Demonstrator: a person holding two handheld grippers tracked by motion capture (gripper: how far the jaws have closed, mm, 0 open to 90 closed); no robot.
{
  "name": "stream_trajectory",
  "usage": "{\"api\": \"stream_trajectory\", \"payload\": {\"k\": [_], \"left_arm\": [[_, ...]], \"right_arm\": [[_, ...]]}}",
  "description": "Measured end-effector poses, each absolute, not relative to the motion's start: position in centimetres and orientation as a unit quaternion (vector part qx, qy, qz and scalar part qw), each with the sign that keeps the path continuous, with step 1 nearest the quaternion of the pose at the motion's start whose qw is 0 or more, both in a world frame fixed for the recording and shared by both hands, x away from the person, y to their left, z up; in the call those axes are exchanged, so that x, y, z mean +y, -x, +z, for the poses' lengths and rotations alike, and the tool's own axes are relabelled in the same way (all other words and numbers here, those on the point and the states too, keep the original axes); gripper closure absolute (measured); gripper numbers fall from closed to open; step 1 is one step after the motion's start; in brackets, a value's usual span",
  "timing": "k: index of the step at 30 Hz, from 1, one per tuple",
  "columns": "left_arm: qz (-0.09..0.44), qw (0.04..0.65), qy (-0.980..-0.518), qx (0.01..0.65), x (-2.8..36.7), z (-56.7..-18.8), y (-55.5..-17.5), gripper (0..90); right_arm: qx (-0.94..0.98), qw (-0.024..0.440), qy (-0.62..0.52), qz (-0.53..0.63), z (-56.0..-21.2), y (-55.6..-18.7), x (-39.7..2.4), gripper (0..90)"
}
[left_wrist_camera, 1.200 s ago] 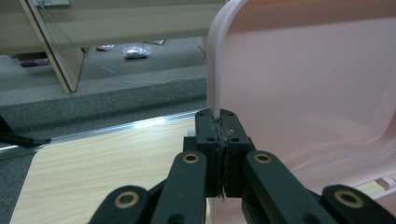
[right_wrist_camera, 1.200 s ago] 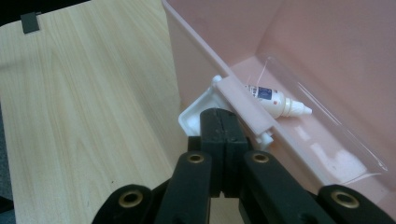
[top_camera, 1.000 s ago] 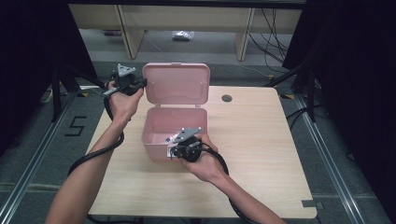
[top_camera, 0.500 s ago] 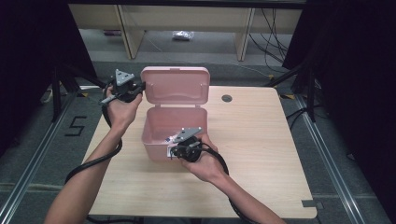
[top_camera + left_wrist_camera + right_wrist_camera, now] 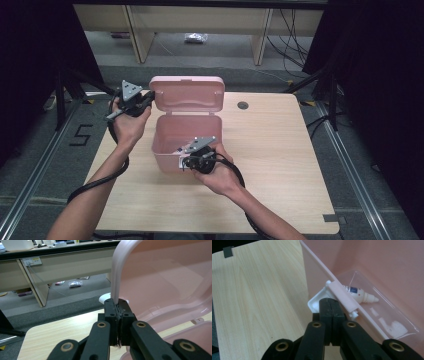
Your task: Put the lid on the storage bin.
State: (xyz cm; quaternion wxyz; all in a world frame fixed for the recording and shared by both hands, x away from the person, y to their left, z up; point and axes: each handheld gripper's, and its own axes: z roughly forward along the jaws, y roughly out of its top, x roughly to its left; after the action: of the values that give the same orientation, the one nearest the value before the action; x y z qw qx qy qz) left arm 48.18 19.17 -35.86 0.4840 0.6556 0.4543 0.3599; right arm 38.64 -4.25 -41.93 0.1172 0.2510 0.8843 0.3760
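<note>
Lid [image 5: 187,95] of pink box [image 5: 165,150] swung further upright by closed left tongs [image 5: 117,307]; front latch [image 5: 343,298] pinned by closed right tongs [image 5: 331,305]; box contents thereby exposed.

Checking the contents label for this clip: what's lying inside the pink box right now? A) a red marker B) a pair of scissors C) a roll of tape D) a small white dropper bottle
D: the right gripper view shows a small white dropper bottle lying on the floor of the open pink box, just past the white latch.
</note>
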Motion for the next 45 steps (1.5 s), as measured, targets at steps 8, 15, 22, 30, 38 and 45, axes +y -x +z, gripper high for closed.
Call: {"api": "stream_trajectory", "payload": {"k": [8,15,22,30,38,45], "left_arm": [[0.366,0.484,-0.659,0.445,19.2,-36.1,-47.4,87.6],[0.370,0.482,-0.661,0.441,19.2,-36.3,-47.0,87.5],[0.376,0.481,-0.661,0.437,19.2,-36.5,-46.5,87.7],[0.380,0.477,-0.665,0.431,19.3,-36.7,-46.0,87.6],[0.386,0.474,-0.666,0.428,19.2,-36.9,-45.6,87.6],[0.391,0.470,-0.668,0.424,19.1,-37.1,-45.3,87.6]], "right_arm": [[0.885,0.121,-0.252,0.372,-41.9,-38.6,-4.2,90.0],[0.886,0.123,-0.248,0.372,-41.9,-38.7,-4.2,90.0],[0.886,0.121,-0.249,0.372,-41.9,-38.6,-4.3,90.0],[0.884,0.123,-0.251,0.374,-41.9,-38.6,-4.3,90.0],[0.882,0.115,-0.260,0.375,-41.9,-38.5,-4.3,90.0],[0.868,0.128,-0.252,0.408,-40.8,-38.0,-5.0,90.0]]}}
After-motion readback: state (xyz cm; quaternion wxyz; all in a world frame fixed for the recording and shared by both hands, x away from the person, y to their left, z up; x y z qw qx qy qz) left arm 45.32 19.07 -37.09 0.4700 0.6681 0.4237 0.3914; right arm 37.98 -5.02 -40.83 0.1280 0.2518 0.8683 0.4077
